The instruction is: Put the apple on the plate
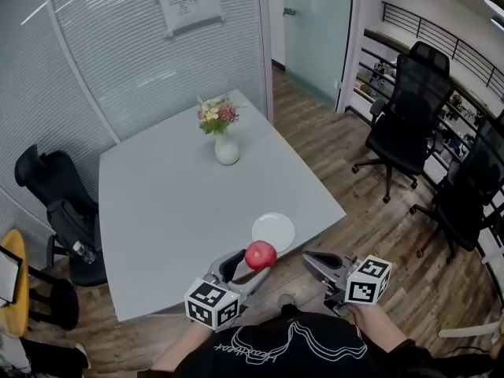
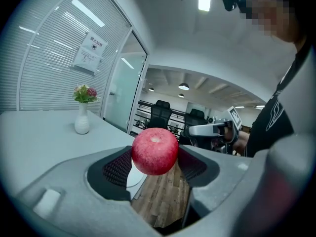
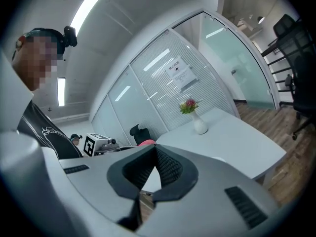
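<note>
My left gripper is shut on a red apple, which it holds just above the table's near edge. In the left gripper view the apple sits squeezed between both black pads. A small white plate lies on the grey table just beyond the apple, slightly to the right. A strip of the plate shows under the apple. My right gripper hovers off the table's near right corner with its jaws together and nothing between them. Its ribbed pads meet at the tips.
A white vase of flowers stands at the far middle of the table. Black office chairs stand at the right and at the left. Wooden floor lies to the right, and glass partition walls stand behind the table.
</note>
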`<state>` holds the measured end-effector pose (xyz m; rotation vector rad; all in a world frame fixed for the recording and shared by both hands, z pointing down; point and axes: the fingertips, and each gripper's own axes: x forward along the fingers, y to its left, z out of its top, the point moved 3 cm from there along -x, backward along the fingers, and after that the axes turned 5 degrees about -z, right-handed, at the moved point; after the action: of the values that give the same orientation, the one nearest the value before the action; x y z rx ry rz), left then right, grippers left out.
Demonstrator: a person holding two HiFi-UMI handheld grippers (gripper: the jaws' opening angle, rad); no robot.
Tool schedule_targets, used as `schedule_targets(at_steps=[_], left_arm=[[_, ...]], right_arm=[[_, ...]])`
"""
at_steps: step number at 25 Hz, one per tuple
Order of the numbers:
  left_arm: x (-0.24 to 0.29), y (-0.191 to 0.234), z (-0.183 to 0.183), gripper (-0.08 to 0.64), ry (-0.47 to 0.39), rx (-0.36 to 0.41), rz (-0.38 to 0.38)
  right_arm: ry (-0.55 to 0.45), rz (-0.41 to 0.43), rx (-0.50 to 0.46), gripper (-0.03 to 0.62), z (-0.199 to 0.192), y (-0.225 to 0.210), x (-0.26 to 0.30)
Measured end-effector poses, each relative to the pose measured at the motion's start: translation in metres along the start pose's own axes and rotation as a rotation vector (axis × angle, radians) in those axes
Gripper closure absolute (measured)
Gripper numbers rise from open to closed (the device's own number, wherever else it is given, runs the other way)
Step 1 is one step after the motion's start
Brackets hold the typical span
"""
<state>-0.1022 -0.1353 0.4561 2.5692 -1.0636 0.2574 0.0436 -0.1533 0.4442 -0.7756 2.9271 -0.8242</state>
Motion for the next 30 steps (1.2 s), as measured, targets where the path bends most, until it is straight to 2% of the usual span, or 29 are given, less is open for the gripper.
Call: schedule_targets(at_steps=[5,17,23,30], left_arm=[[0.036,0.019,-0.003,0.259,0.030,0.033,0.005],[0.107,0.068,-0.043,0.259,0.139,0.028,0.050],[0.132,0.085,-0.070,0.259,0.218,0.106,0.076],[0.157,0.106,-0.097,0.259,0.256,0.123,0.078]], right_arm=[[0.012,-0.022,0.017,0.583,0.004,-0.027,0.001],[0.023,-0.080,0.086,0.583,-0.002,-0.077,-0.005],[0.032,-0.109,0.114,0.583,-0.011,-0.090,-0.010],[0.036,-0.151,0.141,0.583,-0.015,-0.104,-0.019]])
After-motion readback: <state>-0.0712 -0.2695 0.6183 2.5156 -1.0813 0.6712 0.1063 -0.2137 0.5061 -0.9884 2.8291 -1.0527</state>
